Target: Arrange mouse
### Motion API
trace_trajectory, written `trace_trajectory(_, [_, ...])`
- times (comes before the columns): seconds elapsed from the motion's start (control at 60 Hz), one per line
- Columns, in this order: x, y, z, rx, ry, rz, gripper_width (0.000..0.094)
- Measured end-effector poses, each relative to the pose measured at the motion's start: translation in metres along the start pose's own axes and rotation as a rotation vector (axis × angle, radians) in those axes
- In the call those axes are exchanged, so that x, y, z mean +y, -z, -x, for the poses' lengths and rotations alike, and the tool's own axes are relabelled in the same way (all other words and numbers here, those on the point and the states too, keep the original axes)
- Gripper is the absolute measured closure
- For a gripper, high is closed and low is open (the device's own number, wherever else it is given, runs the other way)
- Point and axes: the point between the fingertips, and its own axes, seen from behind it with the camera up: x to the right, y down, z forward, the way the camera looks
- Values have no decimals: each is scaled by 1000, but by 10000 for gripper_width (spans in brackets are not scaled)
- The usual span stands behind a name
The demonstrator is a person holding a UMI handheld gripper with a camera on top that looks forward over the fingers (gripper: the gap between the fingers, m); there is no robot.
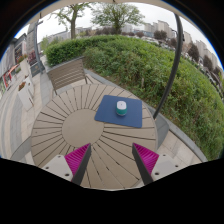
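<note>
**Outdoor tabletop, mouse on mat, gripper not yet engaged**

Gripper (111, 157): nearest item. Two fingers with magenta pads, spread well apart, nothing between them. It hangs over the near part of the tabletop, well short of the mouse.

Tabletop (62, 125): round, pale wooden slats fanning out from the centre.

Mouse mat (108, 117): dark blue, roughly square, lying flat on the tabletop beyond the fingers, set slightly askew to the view.

Mouse (121, 108): small, teal body with a pale top, resting on the far half of the mouse mat, ahead of the fingers and a little towards the right one. Too small here to read its long axis or which way its front points. Judged handling: light, rigid plastic shell, smooth and likely to slip under a loose pinch; take it across the two flanks at mid-body, low on the sides, once the axis is confirmed on approach.

Bench (68, 72): wooden slats, standing past the far left of the tabletop.

Hedge (140, 55): green, beyond the tabletop; trees and buildings further off.
</note>
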Motion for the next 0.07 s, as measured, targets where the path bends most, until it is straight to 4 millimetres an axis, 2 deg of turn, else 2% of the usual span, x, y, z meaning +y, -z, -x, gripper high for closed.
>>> trace_trajectory(0.067, [-7, -3, -6, 14, 17, -19, 84])
